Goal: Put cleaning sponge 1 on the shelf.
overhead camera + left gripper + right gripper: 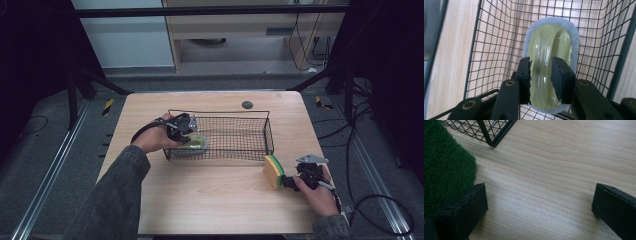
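A pale green glossy sponge with a blue-grey rim (551, 37) lies in the left end of the black wire basket (220, 111). My left gripper (541, 62) reaches down into the basket and is shut on the sponge's near end, both pads pressing its sides; in the high view the left gripper (186, 131) sits over this sponge (196, 144). A yellow sponge with a green scouring face (273, 171) stands on edge on the table right of the basket. My right gripper (289, 182) rests beside it, open; the green pad (444, 165) lies outside its left jaw, and only bare wood is between the jaws (540, 187).
The basket's near right corner (491, 135) stands just beyond the yellow sponge. A small dark round disc (247, 104) is set in the wooden tabletop (210, 195) behind the basket. Cables trail from both grippers; the table edge runs close to the right hand.
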Demonstrator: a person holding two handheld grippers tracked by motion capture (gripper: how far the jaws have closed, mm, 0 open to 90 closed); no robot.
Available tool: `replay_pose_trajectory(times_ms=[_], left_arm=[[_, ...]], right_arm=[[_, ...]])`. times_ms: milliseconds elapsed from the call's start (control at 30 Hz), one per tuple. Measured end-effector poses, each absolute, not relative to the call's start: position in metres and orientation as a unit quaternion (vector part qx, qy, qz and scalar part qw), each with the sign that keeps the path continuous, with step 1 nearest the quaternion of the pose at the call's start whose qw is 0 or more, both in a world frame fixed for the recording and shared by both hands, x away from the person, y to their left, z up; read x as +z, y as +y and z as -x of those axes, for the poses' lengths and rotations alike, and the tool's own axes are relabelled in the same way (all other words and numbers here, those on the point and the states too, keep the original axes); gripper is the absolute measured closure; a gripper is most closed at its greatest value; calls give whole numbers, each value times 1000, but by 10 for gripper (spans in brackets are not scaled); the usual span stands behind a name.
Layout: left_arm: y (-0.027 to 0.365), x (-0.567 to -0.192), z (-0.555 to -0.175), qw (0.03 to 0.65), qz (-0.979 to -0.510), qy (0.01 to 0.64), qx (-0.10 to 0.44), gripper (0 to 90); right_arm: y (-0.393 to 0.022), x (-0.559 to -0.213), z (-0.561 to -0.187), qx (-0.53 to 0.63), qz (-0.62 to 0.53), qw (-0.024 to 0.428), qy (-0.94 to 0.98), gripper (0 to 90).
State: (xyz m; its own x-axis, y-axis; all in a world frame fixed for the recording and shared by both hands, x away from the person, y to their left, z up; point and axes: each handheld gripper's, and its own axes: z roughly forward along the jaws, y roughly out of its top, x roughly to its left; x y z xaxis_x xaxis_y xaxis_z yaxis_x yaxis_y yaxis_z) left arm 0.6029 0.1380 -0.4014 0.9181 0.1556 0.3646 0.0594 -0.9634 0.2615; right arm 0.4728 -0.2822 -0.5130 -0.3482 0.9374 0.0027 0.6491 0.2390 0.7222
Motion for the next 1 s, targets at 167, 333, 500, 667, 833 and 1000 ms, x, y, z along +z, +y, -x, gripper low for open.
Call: replay_pose_trajectory(times_ms=[167, 333, 500, 667, 833, 1000], left_arm=[[139, -393, -599, 130, -964, 63, 221, 669], [138, -389, -596, 137, -959, 71, 238, 649], [137, -383, -592, 150, -949, 89, 263, 542], [135, -380, -588, 161, -940, 109, 281, 396], [136, -375, -583, 184, -927, 146, 293, 257], [142, -367, -575, 214, -912, 185, 297, 143]], right_arm=[[-282, -513, -473, 323, -526, 223, 755, 5], [-282, -513, -473, 323, -525, 223, 755, 5], [-282, -513, -473, 324, -526, 222, 754, 4], [-282, -513, -473, 324, -526, 222, 754, 4], [-282, -513, -473, 323, -526, 223, 755, 4], [-282, -513, -473, 324, -526, 222, 754, 4]])
